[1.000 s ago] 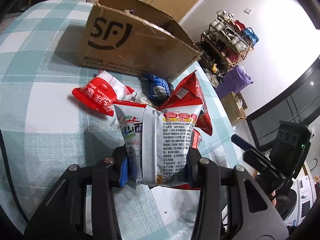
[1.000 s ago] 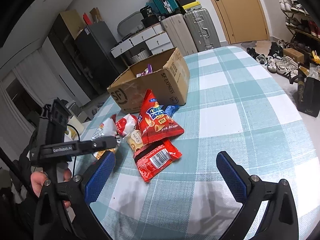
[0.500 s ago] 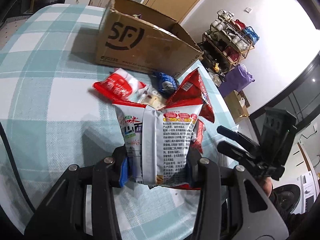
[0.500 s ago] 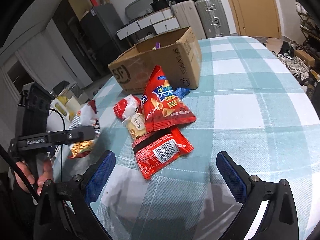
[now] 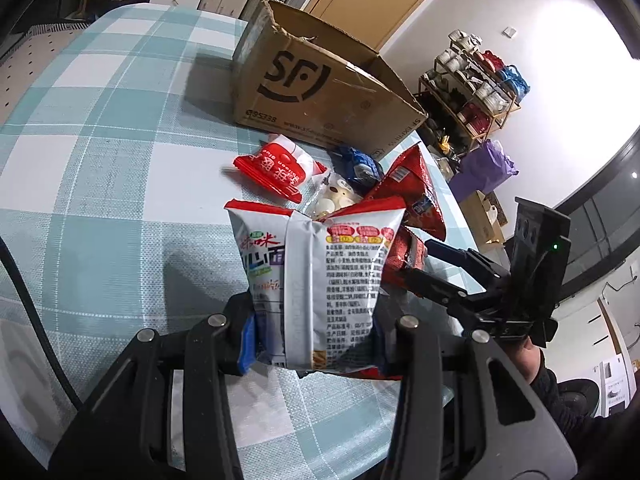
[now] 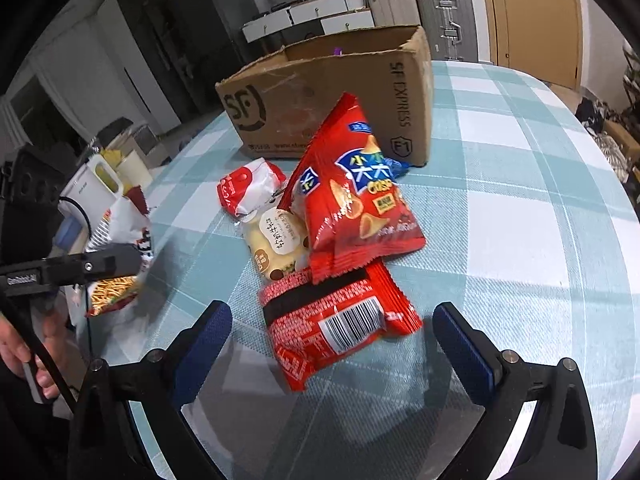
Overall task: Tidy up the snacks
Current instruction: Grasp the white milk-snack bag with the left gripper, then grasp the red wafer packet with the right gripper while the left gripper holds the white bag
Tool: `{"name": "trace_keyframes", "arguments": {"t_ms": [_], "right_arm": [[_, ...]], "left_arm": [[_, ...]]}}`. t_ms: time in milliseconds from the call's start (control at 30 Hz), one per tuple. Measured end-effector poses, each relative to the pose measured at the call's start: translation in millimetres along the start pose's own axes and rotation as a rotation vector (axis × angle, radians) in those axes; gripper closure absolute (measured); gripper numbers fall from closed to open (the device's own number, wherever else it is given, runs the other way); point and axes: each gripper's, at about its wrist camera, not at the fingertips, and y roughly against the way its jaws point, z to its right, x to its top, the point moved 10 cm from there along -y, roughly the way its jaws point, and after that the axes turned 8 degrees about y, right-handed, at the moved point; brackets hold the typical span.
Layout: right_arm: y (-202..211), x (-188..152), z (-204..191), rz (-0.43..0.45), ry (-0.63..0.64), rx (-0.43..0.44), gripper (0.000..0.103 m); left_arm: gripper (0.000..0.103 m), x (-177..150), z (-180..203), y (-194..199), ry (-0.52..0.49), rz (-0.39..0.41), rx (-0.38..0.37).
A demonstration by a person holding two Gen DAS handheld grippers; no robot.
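Though one held, five snack packets point(image 6: 362, 200) beside one cardboard box point(image 6: 332, 92).

Home: shoe rack point(image 5: 476, 92), suitcases point(image 6: 440, 20), checked tablecloth point(image 6: 520, 208), wooden door point(image 6: 532, 20).

White wall point(image 5: 540, 8), wooden door point(image 6: 536, 12), suitcases point(image 6: 440, 16)

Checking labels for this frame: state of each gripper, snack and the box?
left gripper: shut on white noodle-snack bag
right gripper: open, empty
barcode red packet: lying on the table, between the right gripper's fingers
red chip bag: lying, unheld
cardboard box: open-topped
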Motion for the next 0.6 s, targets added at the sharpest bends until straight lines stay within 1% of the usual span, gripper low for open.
{"name": "trace_keyframes", "arguments": {"t_ms": [200, 233, 300, 367, 400, 467, 533, 600], "right_arm": [[-11.2, 2.5, -6.0, -0.032, 0.045, -0.023, 0.002], [-13.1, 2.1, -7.3, -0.039, 0.051, -0.025, 0.004], [-14.9, 1.5, -9.8, -0.043, 0.082, -0.056, 0.01], [-15.1, 0.0, -10.4, -0.045, 0.112, -0.089, 0.022], [-14.3, -0.7, -12.2, -0.042, 0.125, -0.089, 0.025], [-12.3, -2.8, -15.2, -0.032, 0.141, -0.086, 0.039], [-10.9, -4.3, -16.5, -0.027, 0.153, -0.097, 0.044], [-9.4, -5.7, -17.5, -0.017, 0.148, -0.084, 0.047]], "left_arm": [[0.063, 0.7, -4.3, 3.7, 0.01, 0.003, -0.001], [0.063, 1.2, -5.0, 4.4, 0.012, 0.003, -0.002], [0.063, 2.4, -7.1, 6.0, 0.018, 0.005, -0.003], [0.063, 2.2, -8.5, 7.9, 0.024, 0.008, -0.003], [0.063, 2.4, -9.5, 9.0, 0.028, 0.01, -0.004], [0.063, 2.1, -10.2, 11.1, 0.032, 0.013, -0.005], [0.063, 2.0, -10.5, 12.6, 0.034, 0.016, -0.008], [0.063, 0.8, -9.7, 14.4, 0.034, 0.017, -0.01]]}}
